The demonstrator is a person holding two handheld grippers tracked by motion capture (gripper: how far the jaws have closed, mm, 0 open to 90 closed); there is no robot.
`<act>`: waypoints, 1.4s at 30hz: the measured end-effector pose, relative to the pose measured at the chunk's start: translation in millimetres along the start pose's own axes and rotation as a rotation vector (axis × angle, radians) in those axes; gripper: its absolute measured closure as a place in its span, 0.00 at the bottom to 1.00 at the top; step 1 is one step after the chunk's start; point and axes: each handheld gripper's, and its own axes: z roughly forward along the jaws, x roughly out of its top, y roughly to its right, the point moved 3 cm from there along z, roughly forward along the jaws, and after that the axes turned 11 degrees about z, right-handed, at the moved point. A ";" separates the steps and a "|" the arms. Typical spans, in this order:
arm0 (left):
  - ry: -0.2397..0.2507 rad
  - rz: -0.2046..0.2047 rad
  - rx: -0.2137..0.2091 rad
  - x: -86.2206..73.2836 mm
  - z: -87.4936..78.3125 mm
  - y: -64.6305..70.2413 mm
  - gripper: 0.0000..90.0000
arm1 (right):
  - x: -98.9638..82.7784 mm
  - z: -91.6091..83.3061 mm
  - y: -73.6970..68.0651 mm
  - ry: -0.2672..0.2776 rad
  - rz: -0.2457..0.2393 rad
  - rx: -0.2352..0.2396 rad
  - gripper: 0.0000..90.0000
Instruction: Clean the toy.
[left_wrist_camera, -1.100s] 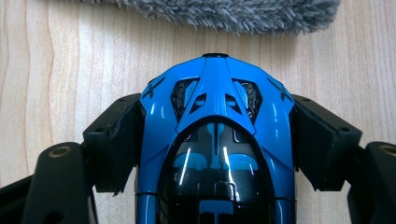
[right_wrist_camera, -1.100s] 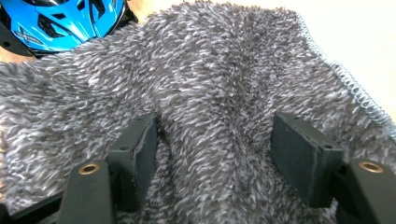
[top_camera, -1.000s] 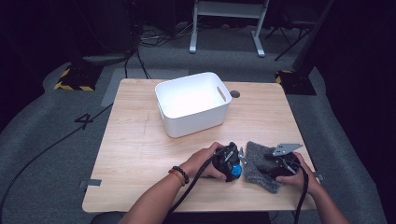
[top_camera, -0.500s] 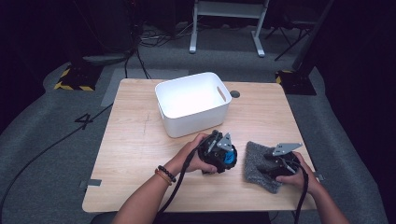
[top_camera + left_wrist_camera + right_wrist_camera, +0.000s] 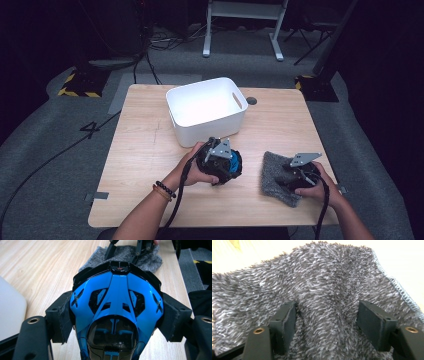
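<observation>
my left tool (image 5: pixel 117 322) is pinching a glossy blue and black toy (image 5: pixel 116 302), pads pressed on both its sides, lifted clear above the wooden surface (image 5: pixel 145 160). the white bin (image 5: pixel 206 107) sits just beyond this tool. to its right, well apart, my right tool (image 5: pixel 328 317) stands spread, jaws pushed down into the fuzzy grey cloth (image 5: pixel 324 285), a ridge of it bunched between the pads. the cloth lies flat on the surface under that tool.
</observation>
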 end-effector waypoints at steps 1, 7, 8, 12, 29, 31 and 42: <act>0.004 -0.004 0.001 -0.4 -1.7 0.8 0.28 | 1.0 -0.1 -0.6 0.003 -0.005 -0.004 0.35; 0.068 -0.002 -0.002 -3.4 -10.8 4.6 0.28 | 10.8 -2.0 -6.1 0.035 -0.006 0.006 0.32; 0.082 -0.007 -0.004 -3.9 -12.6 4.8 0.28 | 12.5 -2.0 -7.3 0.037 -0.007 0.006 0.31; 0.109 -0.016 0.003 -5.3 -18.1 4.5 0.28 | 20.6 0.4 -12.5 0.043 -0.011 0.005 0.28; 0.124 -0.033 -0.014 -18.2 -25.7 15.9 0.28 | -4.2 1.1 3.3 -0.025 0.057 -0.017 0.17; 0.125 -0.040 -0.010 -19.7 -25.5 15.8 0.28 | -4.3 2.6 4.2 -0.030 0.068 -0.004 0.18; 0.164 -0.050 0.007 -22.5 -29.9 13.4 0.28 | -0.9 -1.5 -2.0 -0.020 0.060 0.040 0.68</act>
